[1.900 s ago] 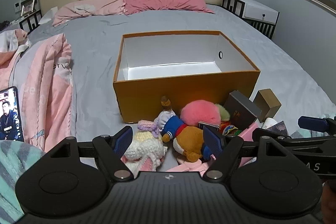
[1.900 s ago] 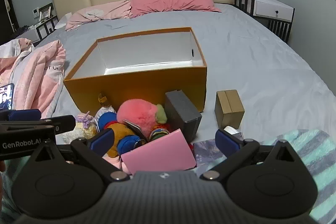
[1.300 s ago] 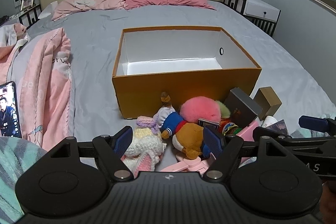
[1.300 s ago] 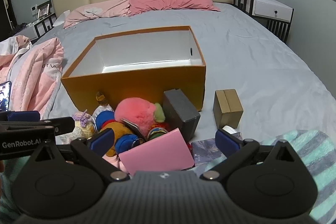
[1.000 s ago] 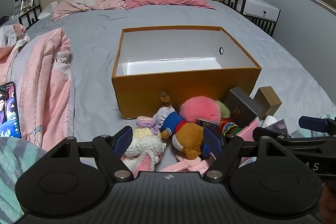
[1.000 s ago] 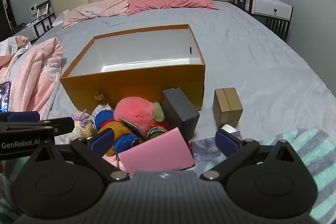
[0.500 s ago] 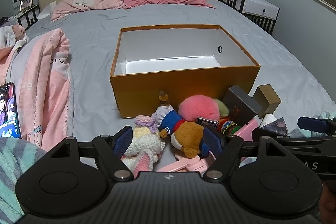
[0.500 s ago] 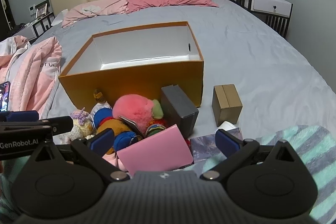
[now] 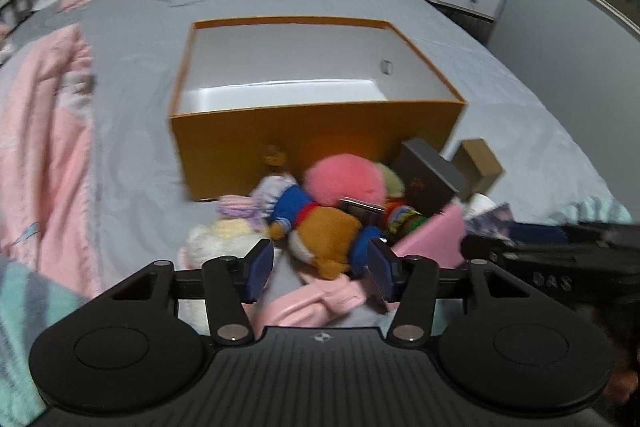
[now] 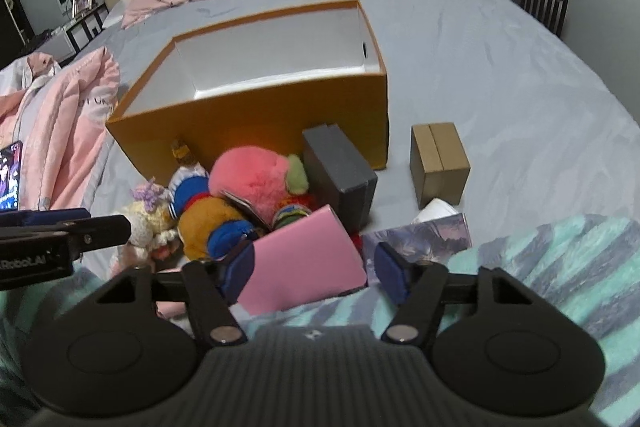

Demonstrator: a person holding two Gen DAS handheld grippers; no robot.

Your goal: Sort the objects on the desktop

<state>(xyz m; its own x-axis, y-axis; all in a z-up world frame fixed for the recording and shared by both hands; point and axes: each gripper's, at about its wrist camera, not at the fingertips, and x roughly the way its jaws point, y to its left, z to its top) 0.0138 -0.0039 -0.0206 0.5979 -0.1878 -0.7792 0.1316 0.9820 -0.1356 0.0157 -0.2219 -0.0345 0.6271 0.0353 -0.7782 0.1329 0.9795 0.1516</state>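
Closing, nothing pinched yet: left gripper jaws above brown plush toy; right gripper jaws flanking pink book.

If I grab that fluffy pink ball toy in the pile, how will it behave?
The pink plush looks soft and furry, so it will probably squash between the pads rather than resist. It seems light for its bulk. Being round, it may roll once freed, and since it leans against the grey box and the other toys, lifting it could shift the pile.
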